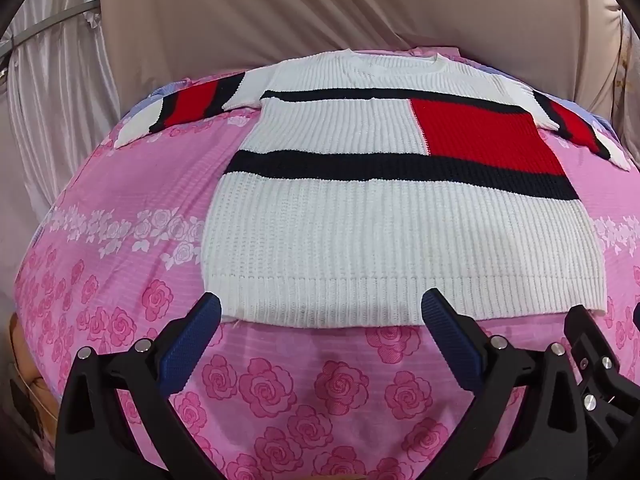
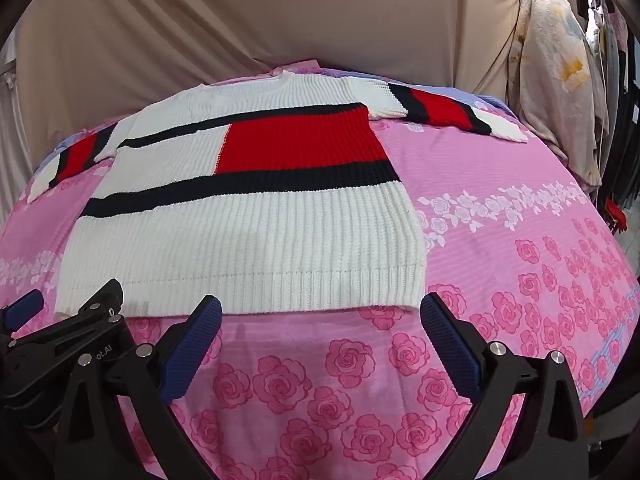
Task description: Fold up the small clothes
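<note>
Pink rose-print sheet (image 1: 288,392) covers a bed, and a white knit sweater (image 1: 384,232) with black stripes and a red block lies flat on it, front up, neck at the far side. Both sleeves are spread out to the sides. Its ribbed bottom hem (image 1: 400,300) is the near edge. The left gripper (image 1: 320,308) hangs just at that hem, fingers (image 1: 192,344) spread wide and holding nothing. The right gripper (image 2: 320,308) is beside it at the hem's right corner, fingers (image 2: 448,340) also spread and bare. Bare sheet lies on both sides of the sweater. Beige curtains (image 2: 240,20) hang behind the bed.
</note>
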Available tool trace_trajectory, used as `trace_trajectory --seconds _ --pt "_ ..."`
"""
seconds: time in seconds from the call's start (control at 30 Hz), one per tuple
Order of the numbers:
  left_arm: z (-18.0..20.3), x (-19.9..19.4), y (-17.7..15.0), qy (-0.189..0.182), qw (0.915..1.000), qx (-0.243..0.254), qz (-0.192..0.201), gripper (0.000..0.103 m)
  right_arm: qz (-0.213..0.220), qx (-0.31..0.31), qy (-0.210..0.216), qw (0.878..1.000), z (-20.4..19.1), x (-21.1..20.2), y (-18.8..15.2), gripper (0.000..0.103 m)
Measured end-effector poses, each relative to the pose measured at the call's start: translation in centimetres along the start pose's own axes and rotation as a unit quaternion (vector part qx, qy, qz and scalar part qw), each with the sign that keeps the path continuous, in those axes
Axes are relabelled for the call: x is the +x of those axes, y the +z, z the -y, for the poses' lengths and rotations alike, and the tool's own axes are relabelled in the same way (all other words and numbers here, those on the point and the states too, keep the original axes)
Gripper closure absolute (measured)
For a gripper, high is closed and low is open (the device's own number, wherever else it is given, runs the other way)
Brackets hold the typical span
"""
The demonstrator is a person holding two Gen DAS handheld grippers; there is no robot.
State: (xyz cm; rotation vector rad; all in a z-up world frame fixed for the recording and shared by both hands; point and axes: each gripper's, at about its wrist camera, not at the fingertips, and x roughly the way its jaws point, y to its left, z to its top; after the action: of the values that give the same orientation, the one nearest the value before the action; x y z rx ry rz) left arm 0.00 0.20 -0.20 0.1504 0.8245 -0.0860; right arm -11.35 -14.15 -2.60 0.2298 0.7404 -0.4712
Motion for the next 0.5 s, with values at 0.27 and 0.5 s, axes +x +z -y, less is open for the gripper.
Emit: trace_trajectory --seconds 0.27,0.5 --pt "-0.1 -0.7 -0.5 0.002 1.0000 0.002 0.002 0.005 -0.003 -0.002 -0.002 1.000 -0.3 0.1 0.1 0.005" --pt "-0.2 0.2 -0.2 0.008 1.0000 0.002 -0.003 0.005 -0.004 -0.002 -0.002 1.000 -0.2 0.1 -0.1 0.005"
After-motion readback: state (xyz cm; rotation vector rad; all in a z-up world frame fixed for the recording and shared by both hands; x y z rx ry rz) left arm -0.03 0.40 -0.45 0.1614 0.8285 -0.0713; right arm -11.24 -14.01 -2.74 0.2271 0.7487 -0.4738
